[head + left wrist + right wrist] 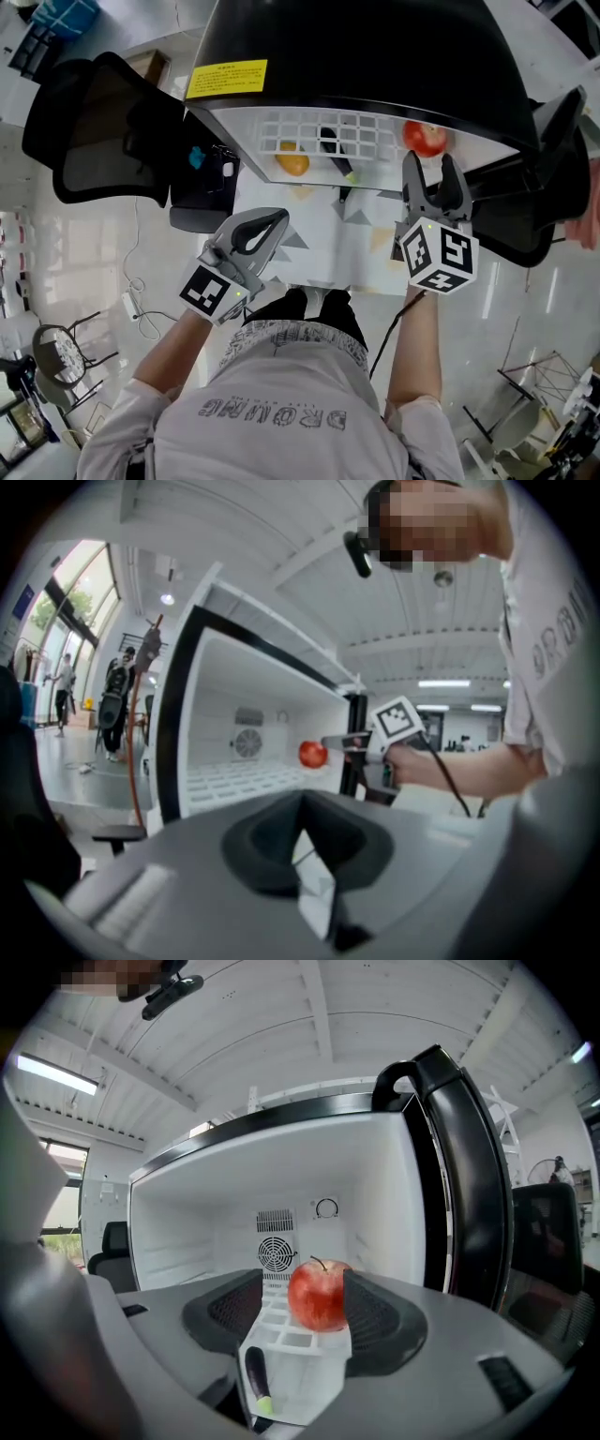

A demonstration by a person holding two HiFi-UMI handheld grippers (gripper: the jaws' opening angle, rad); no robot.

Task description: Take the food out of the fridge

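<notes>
a black compact fridge (375, 56) fills the top of the head view, a yellow label (226, 79) at the upper left of its top. its black door (511, 211) stands open at the right. a black mesh office chair (103, 131) sits in the upper left.

on the white wire shelf (375, 131) inside lie three foods, well apart. a round orange fruit (293, 162) is at the left, a dark purple eggplant with a green tip (336, 150) is in the middle, and a round red apple (425, 138) is at the right.

the right gripper (431, 161), right of centre, points into the fridge with its jaws spread apart. the apple lies just ahead of their tips. in the right gripper view the apple (319, 1295) shows at centre in the gap between the ribbed dark pads (375, 1316), close by the right one, though no pad presses on it. the eggplant (256, 1377) lies lower left on the shelf (281, 1335), and a round fan grille (277, 1253) is on the back wall.

the left gripper (278, 217) is left of centre in the head view, outside the fridge, below the shelf's front edge. its jaws are closed tip to tip on nothing. its own view (302, 803) shows them meeting at lower centre. beyond them, at mid-frame, the right gripper (342, 745) reaches toward the apple (312, 754) inside the white interior (216, 714).
</notes>
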